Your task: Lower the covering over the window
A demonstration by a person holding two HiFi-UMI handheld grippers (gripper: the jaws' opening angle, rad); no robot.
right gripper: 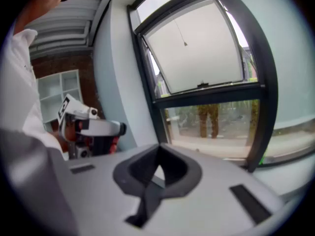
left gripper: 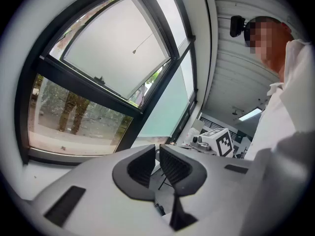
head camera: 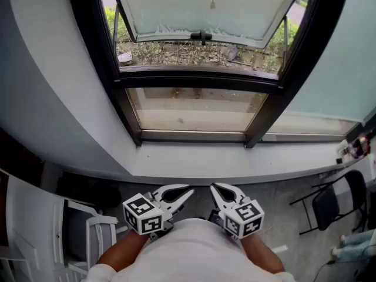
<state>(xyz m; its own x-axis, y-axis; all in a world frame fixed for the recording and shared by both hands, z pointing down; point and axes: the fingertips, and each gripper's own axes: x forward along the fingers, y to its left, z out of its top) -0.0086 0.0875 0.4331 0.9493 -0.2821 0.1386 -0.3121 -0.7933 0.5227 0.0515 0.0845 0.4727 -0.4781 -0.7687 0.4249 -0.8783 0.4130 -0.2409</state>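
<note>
- At the bottom of the head view, the left gripper (head camera: 189,191) and the right gripper (head camera: 215,188) sit side by side just in front of the person's white shirt (head camera: 194,251). Their tips lean toward each other but do not touch.
- Left gripper (left gripper: 157,154): in its own view the jaws stand together with nothing between the pads. Its marker cube (head camera: 144,214) faces up.
- Right gripper (right gripper: 158,154): in its own view the jaws are closed on nothing. Its marker cube (head camera: 244,217) lies just right of the left one.
- Both grippers are well apart from the window (head camera: 194,81), which fills the upper half of the head view in a black frame.
- The upper sash (head camera: 211,10) is tilted outward at its bottom edge, and a dark handle (head camera: 201,37) sits at the middle of that edge. Plants and ground show in the gap beneath it.
- A thin pull cord (head camera: 212,4) with a small end-piece hangs before the pale upper sash, near its centre. Whether that pale surface is glass or the covering itself cannot be told.
- The lower pane (head camera: 194,107) is clear and stands above the white sill (head camera: 235,160).
- A white chair (head camera: 88,228) stands at the left and a black folding chair (head camera: 332,201) at the right, both below the sill.
</note>
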